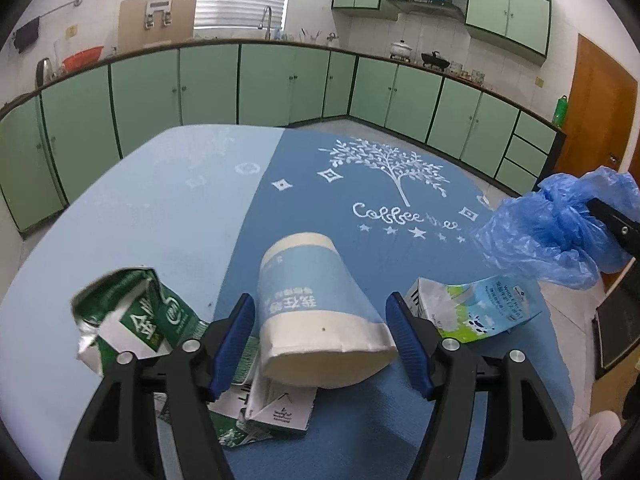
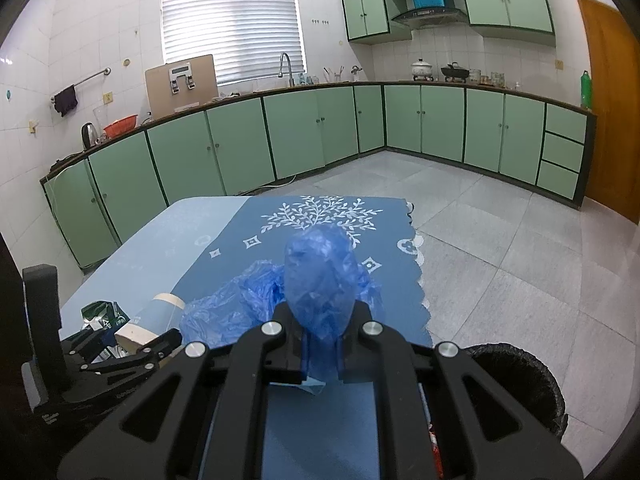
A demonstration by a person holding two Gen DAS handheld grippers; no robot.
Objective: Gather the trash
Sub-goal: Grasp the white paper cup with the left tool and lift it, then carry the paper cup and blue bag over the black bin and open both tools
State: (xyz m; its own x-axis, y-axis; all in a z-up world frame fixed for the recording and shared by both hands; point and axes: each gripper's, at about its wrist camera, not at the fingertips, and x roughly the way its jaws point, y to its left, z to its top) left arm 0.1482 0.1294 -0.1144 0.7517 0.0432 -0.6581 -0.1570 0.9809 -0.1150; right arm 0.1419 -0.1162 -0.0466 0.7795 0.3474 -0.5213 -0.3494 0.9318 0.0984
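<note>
On the blue tablecloth (image 1: 160, 216) lies the trash: a paper cup (image 1: 316, 312) tipped on its side with its open mouth toward the camera, a crushed green carton (image 1: 136, 312) to its left, a flattened milk carton (image 1: 476, 312) with a cow print to its right, and another flat white carton (image 1: 276, 408) under the cup's rim. The left gripper (image 1: 324, 340) sits low over this pile with its fingers (image 1: 234, 344) spread wide on either side of the cup; the blue pads stand just beside the cup's walls, and I cannot tell whether the left one touches it. The right gripper (image 2: 322, 344) is held off to the right, its fingers pressed together and pinching a bunched blue plastic bag (image 2: 320, 284), which balloons up above the tips and trails down to the left over the cloth. In the right wrist view a black bin (image 2: 520, 380) with a dark liner stands on the tiled floor (image 2: 500, 240) beside the table's near right corner
</note>
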